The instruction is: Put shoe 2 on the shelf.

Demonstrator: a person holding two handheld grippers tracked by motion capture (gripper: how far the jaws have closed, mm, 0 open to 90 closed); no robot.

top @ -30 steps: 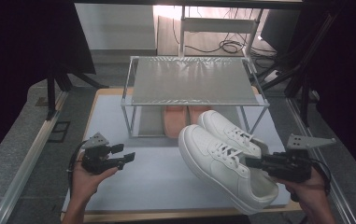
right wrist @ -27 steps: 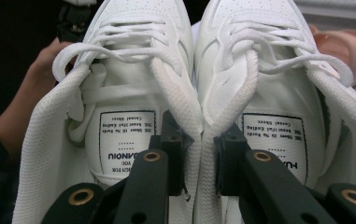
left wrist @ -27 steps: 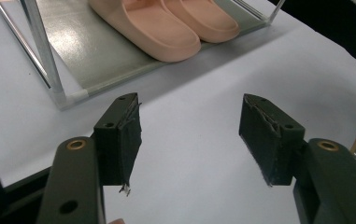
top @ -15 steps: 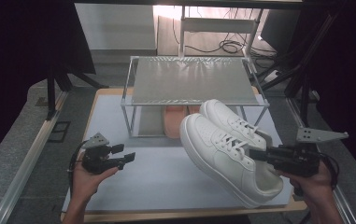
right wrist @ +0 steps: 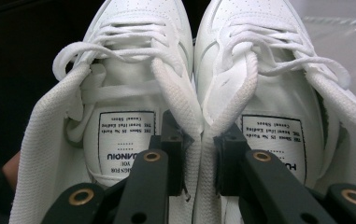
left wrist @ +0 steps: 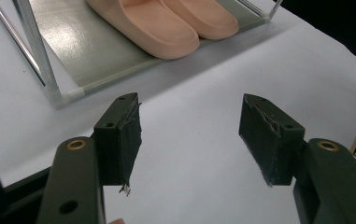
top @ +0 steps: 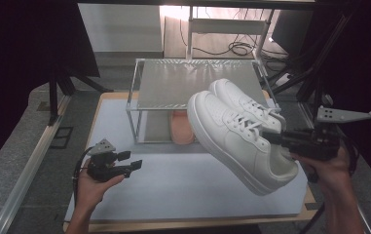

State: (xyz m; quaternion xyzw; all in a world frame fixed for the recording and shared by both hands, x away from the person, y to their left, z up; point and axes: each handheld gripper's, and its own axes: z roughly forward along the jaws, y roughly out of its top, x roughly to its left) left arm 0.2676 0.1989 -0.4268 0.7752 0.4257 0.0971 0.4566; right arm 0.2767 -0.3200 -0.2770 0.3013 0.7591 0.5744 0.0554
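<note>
Dark surroundings are framing a pale grey mat (top: 173, 185) that is lying on a wooden table (top: 188, 224), with cables trailing on the floor beyond the far edge. Standing at the far middle of the mat, a metal-framed rack (top: 193, 83) is showing a frosted top shelf, and down on its lower shelf a pair of peach slides (top: 180, 127) is sitting; the left gripper view is catching them (left wrist: 166, 23) side by side, toes towards the rack's near edge.

Over on the right, the right gripper (top: 283, 140) is carrying a pair of white sneakers (top: 236, 134) clear of the mat, toes tilting up towards the rack's top shelf, heels hanging over the mat's right near corner. In the right gripper view the jaws are pinching the two inner collars together, one jaw reaching down inside each shoe, so both sneakers (right wrist: 189, 84) are hanging from that one grip, laces loose and the tongue labels showing.

On the other side, the left gripper (top: 129, 163) is hovering low above the near left part of the mat, cradled in the person's hand. Its jaws are standing wide apart with nothing between them, the bare mat showing through the gap in its own view (left wrist: 189, 135), pointing towards the rack's near corner post.
</note>
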